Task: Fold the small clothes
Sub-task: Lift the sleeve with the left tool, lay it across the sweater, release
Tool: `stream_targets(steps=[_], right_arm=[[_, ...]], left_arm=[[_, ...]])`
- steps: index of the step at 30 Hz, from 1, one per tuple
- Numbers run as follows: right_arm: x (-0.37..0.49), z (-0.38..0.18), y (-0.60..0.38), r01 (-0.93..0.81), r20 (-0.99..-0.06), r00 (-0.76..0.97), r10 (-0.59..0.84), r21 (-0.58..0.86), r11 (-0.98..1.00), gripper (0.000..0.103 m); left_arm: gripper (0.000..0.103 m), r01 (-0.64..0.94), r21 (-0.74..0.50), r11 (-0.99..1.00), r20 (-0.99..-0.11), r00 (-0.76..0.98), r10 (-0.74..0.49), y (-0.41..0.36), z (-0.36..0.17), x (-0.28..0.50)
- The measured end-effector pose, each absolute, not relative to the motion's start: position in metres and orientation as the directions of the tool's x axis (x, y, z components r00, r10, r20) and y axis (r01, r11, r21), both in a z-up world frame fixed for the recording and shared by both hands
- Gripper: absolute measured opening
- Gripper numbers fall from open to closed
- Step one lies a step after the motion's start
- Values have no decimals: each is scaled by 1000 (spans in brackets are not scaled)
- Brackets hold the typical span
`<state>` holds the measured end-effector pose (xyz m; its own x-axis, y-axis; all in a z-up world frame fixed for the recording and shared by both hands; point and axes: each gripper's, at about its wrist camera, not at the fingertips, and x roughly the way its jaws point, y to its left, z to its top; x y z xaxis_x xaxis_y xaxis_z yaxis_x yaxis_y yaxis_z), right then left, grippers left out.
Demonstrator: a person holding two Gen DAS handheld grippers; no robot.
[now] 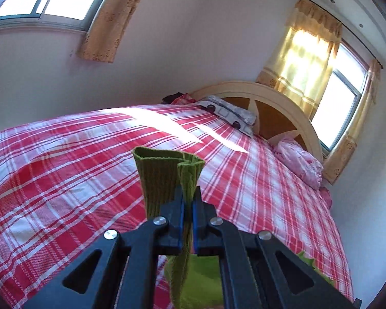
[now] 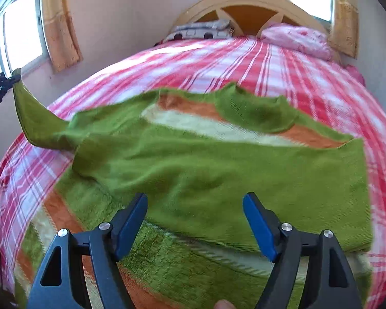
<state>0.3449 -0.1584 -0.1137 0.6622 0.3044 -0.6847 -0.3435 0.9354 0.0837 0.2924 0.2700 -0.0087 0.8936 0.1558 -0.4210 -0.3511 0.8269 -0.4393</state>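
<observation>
A small green knit sweater [image 2: 218, 170] lies spread on a green, orange and cream striped towel [image 2: 167, 262] on the bed. My left gripper [image 1: 189, 193] is shut on the sweater's sleeve cuff [image 1: 164, 172] and holds it up above the bed. In the right wrist view the left gripper [image 2: 11, 79] shows at the far left, with the sleeve [image 2: 33, 118] stretched up to it. My right gripper [image 2: 195, 206] is open and empty, just above the sweater's lower hem.
The bed has a red and white plaid sheet [image 1: 64, 170], a grey patterned pillow [image 1: 231, 113] and a pink pillow [image 1: 301, 162] against a curved wooden headboard [image 1: 283, 108]. Curtained windows [image 1: 342, 103] stand behind and to the left.
</observation>
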Motion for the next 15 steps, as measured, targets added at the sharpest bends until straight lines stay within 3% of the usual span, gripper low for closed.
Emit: stream_targets(steps=[6,15], right_arm=[[320,-80,-198,-332,-632,697,338,133,934,77],[274,-70,-271,-262,-606,741,291,138,955,78]], left_arm=[[5,-226,-441,869,-341,937,71,223,39,310],[5,-62,-458,887,-289,954,-83,155,71,332]])
